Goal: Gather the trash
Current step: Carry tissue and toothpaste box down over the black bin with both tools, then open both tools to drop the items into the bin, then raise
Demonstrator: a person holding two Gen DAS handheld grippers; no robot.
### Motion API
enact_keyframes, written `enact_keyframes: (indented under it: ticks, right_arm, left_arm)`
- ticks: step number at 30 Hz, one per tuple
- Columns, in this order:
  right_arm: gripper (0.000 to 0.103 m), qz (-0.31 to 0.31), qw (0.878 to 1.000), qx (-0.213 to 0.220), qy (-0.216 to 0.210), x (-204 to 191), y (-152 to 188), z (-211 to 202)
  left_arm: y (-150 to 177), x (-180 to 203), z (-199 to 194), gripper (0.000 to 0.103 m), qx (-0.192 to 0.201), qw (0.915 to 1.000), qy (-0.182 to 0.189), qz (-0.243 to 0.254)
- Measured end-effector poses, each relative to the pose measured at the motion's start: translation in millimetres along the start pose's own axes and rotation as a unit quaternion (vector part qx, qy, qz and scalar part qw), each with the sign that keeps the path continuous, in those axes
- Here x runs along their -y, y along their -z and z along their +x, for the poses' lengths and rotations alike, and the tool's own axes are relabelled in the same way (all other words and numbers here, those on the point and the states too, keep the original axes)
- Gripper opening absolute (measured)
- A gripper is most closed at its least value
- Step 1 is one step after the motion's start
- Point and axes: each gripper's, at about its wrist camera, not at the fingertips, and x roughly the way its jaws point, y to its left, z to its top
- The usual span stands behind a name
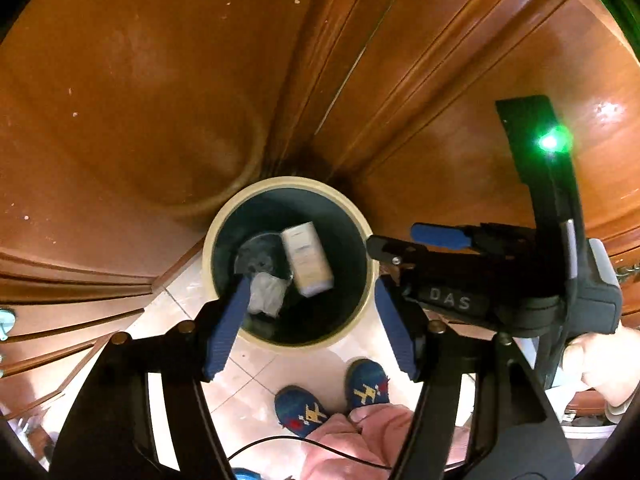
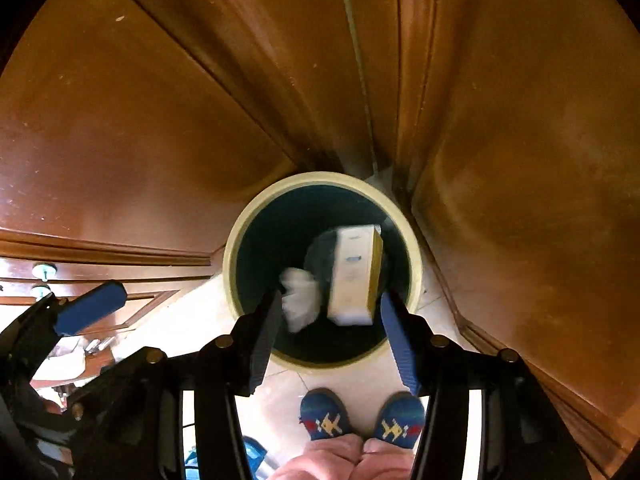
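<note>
A round trash bin with a cream rim (image 1: 224,224) and dark inside stands on the tiled floor against wooden cabinets. In it are a white carton box (image 1: 307,258) and a crumpled white paper (image 1: 267,294). My left gripper (image 1: 310,320) is open and empty above the bin. In the right wrist view the same bin (image 2: 240,232) lies below, with the box (image 2: 354,276) and the paper (image 2: 301,298) blurred between the fingers. My right gripper (image 2: 332,334) is open; it also shows in the left wrist view (image 1: 404,240) at the bin's right.
Brown wooden cabinet doors (image 1: 160,100) surround the bin in a corner. Drawers with knobs (image 2: 44,270) are at the left. The person's blue slippers (image 2: 324,414) stand on the pale tiles (image 1: 256,376) just in front of the bin.
</note>
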Motion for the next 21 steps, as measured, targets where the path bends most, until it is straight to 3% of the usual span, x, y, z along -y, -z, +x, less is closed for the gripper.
enact_keyframes:
  ticks: [6, 11, 21]
  right_arm:
    - [0.053, 0.006, 1.000, -0.003, 0.002, -0.5, -1.1, -13.0]
    - [0.053, 0.009, 1.000, -0.005, 0.005, -8.6, 13.2, -49.9]
    - [0.053, -0.021, 1.000, -0.004, 0.005, -39.3, 38.1, -151.9]
  left_arm:
    - [0.7, 5.2, -23.5, 0.062, 0.001, 1.0000, -0.009, -0.002]
    - [5.1, 16.0, -67.8, 0.062, 0.009, 0.9996, -0.017, -0.021]
    - [3.7, 40.3, -198.6, 0.062, 0.074, 0.9926, -0.037, -0.089]
